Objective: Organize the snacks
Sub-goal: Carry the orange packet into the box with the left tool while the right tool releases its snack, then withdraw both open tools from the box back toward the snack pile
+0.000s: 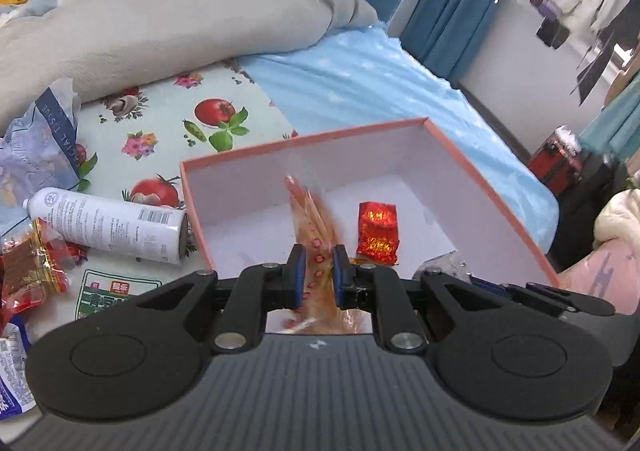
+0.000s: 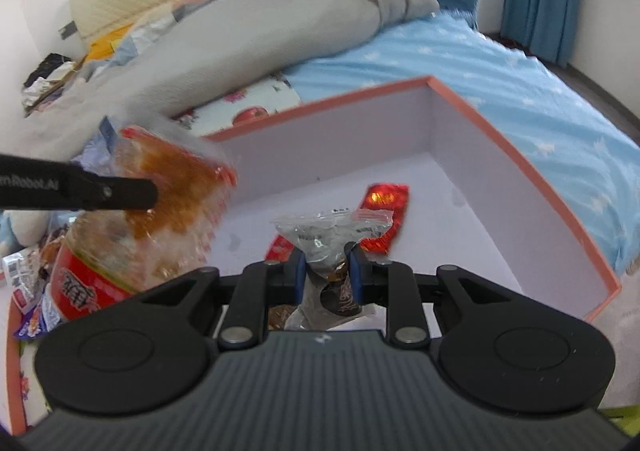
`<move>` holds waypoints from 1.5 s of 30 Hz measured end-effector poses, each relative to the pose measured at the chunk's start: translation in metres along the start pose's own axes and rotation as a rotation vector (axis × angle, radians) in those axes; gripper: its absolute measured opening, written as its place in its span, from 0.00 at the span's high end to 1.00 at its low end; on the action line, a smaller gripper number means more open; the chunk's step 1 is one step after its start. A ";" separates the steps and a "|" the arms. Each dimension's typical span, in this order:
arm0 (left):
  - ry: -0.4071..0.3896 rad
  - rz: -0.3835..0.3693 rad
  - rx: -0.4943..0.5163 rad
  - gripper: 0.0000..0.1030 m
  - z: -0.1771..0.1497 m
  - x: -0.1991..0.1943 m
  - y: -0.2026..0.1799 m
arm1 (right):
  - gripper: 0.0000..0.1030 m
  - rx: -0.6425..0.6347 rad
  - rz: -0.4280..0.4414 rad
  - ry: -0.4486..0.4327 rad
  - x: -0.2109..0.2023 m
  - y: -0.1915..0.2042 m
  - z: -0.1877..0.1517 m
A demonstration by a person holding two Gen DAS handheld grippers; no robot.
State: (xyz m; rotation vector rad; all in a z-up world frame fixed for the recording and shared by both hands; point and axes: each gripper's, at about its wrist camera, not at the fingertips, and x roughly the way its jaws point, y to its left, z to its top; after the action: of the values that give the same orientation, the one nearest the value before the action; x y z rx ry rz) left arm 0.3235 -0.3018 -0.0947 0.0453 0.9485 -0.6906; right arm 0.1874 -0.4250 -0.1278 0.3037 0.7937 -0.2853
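A pink-rimmed white box (image 1: 492, 191) lies open on the bed. One red foil packet (image 1: 376, 233) rests on its floor. My left gripper (image 1: 319, 251) is shut on an orange see-through snack bag (image 1: 316, 219), held edge-on above the box's near wall. In the right wrist view that orange bag (image 2: 172, 191) hangs at the left, beside the box (image 2: 520, 171), with a left finger (image 2: 120, 193) across it. My right gripper (image 2: 327, 255) is shut on a crinkled clear packet (image 2: 320, 235) with dark contents, over the box's near side. The red packet (image 2: 386, 199) lies just beyond it.
A white spray can (image 1: 108, 225) lies left of the box on a fruit-patterned cloth (image 1: 168, 119). Loose snack packets (image 1: 28, 271) and a tissue pack (image 1: 40, 139) crowd the far left. A grey duvet (image 1: 180, 19) is heaped behind. The bed edge and a red suitcase (image 1: 556, 163) are to the right.
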 end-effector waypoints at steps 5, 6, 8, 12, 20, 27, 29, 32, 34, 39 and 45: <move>0.011 0.009 0.022 0.84 -0.003 0.005 -0.009 | 0.75 0.034 -0.005 0.019 0.003 -0.012 -0.006; 0.016 0.003 0.018 0.84 -0.004 0.005 -0.008 | 0.75 0.043 -0.006 0.024 0.004 -0.014 -0.007; 0.019 0.004 0.013 0.83 -0.004 0.005 -0.004 | 0.73 0.064 -0.007 0.036 0.005 -0.017 -0.008; 0.014 0.010 0.014 0.72 -0.008 -0.006 0.000 | 0.50 0.077 -0.013 0.022 0.001 -0.018 -0.008; -0.097 0.023 0.009 0.61 -0.013 -0.063 0.009 | 0.50 0.074 0.045 -0.119 -0.044 -0.003 0.002; -0.201 0.058 0.023 0.61 -0.032 -0.124 0.017 | 0.50 0.038 0.111 -0.223 -0.089 0.026 0.004; -0.227 0.066 0.021 0.61 -0.039 -0.142 0.021 | 0.50 0.030 0.136 -0.244 -0.099 0.035 0.004; -0.295 0.106 0.012 0.61 -0.053 -0.170 0.025 | 0.50 0.015 0.167 -0.269 -0.114 0.049 0.002; -0.341 0.136 0.010 0.61 -0.068 -0.191 0.026 | 0.50 0.001 0.186 -0.283 -0.123 0.059 -0.003; -0.372 0.180 -0.002 0.61 -0.103 -0.228 0.035 | 0.50 -0.030 0.231 -0.293 -0.141 0.082 -0.017; -0.372 0.233 -0.064 0.61 -0.138 -0.247 0.059 | 0.50 -0.102 0.279 -0.263 -0.148 0.105 -0.035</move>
State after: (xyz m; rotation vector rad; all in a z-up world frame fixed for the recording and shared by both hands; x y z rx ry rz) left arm 0.1601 -0.0812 -0.0043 -0.0284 0.5951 -0.4320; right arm 0.1035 -0.2953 -0.0255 0.2703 0.4963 -0.0204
